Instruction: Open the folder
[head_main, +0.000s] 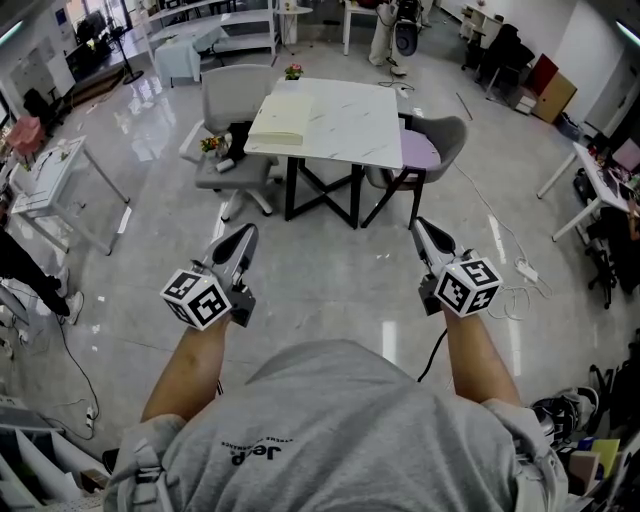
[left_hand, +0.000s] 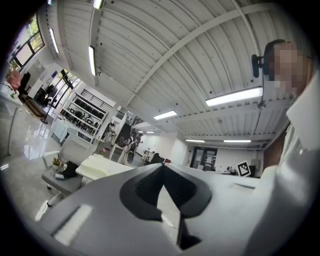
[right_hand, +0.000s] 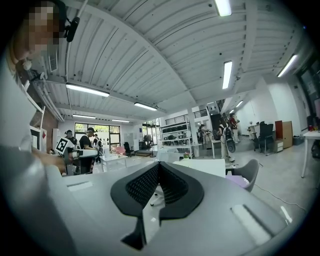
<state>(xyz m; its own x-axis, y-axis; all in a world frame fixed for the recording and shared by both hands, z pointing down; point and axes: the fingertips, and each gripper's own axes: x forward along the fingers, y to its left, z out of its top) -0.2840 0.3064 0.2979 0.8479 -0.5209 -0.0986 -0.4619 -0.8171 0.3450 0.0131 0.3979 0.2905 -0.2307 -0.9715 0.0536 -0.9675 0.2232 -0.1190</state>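
A cream folder (head_main: 280, 117) lies closed on the left part of a white marble-look table (head_main: 355, 120), well ahead of me across the floor. My left gripper (head_main: 247, 232) and my right gripper (head_main: 418, 224) are held out level in front of me, far short of the table. Both are shut with nothing between their tips. In the left gripper view the shut tips (left_hand: 161, 166) point past the folder (left_hand: 100, 167), which shows at the left. In the right gripper view the shut tips (right_hand: 158, 164) point towards the table (right_hand: 200, 166).
A grey office chair (head_main: 235, 100) stands at the table's left, and a grey chair with a purple seat (head_main: 430, 150) at its right. A small flower pot (head_main: 293, 72) sits on the table's far edge. Cables and a power strip (head_main: 522, 272) lie on the floor at the right. Another white table (head_main: 50, 170) stands at the left.
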